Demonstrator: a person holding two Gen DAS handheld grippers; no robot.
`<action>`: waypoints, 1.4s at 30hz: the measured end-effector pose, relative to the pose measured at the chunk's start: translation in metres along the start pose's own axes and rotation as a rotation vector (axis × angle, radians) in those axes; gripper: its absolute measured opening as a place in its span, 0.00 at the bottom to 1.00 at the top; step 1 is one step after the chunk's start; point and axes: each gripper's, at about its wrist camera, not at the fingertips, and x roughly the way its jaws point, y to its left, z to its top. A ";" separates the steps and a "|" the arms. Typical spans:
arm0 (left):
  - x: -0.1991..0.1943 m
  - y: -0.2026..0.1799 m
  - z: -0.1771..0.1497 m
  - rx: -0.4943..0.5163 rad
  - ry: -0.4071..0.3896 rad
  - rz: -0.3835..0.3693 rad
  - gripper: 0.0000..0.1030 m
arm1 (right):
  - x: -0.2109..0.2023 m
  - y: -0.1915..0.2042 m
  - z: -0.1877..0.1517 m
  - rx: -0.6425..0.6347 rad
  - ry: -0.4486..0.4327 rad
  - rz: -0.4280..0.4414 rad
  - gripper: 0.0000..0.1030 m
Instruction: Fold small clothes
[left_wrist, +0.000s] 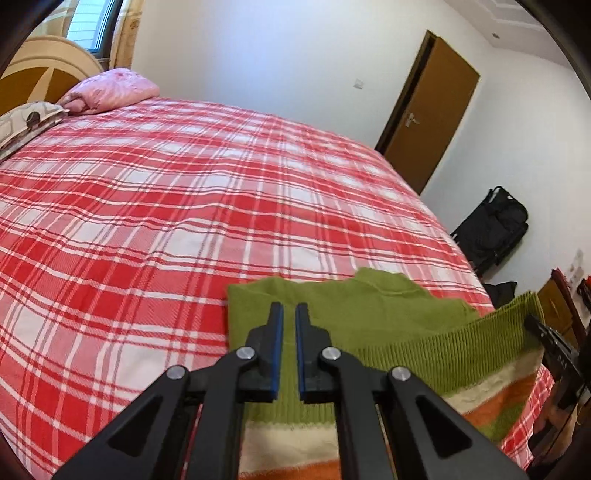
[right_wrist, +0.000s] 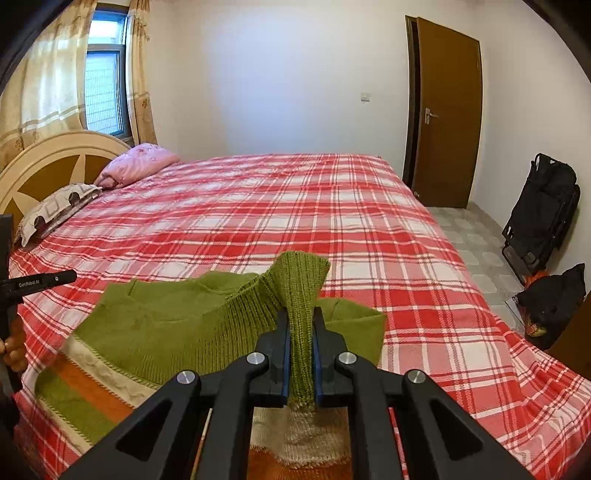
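Observation:
A green knit sweater (left_wrist: 369, 314) with cream and orange stripes lies at the near edge of the bed, its ribbed hem lifted and stretched between both grippers. My left gripper (left_wrist: 289, 306) has its jaws almost together, and green knit fills the narrow slit between them. The striped part hangs below it. My right gripper (right_wrist: 300, 314) is shut on a bunched piece of the ribbed hem (right_wrist: 301, 291), which sticks up above the pads. The sweater's body (right_wrist: 166, 325) spreads to the left of it. The left tool's black body (right_wrist: 44, 280) shows at the far left edge, held by a hand.
The bed (left_wrist: 147, 203) carries a red and white checked cover. A pink pillow (right_wrist: 136, 166) and a patterned one (right_wrist: 55, 210) lie by the headboard. A brown door (right_wrist: 447, 110) and black bags (right_wrist: 543, 210) stand beyond the bed's right side.

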 end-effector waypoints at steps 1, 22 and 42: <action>0.002 0.000 0.000 0.008 0.009 -0.004 0.06 | 0.002 0.000 -0.001 0.002 0.006 0.002 0.08; 0.050 -0.016 -0.042 0.182 0.222 0.117 0.37 | 0.012 -0.001 -0.026 0.036 0.071 0.023 0.08; 0.008 -0.031 -0.025 0.170 0.076 0.036 0.08 | -0.008 -0.009 -0.026 0.061 0.016 0.003 0.08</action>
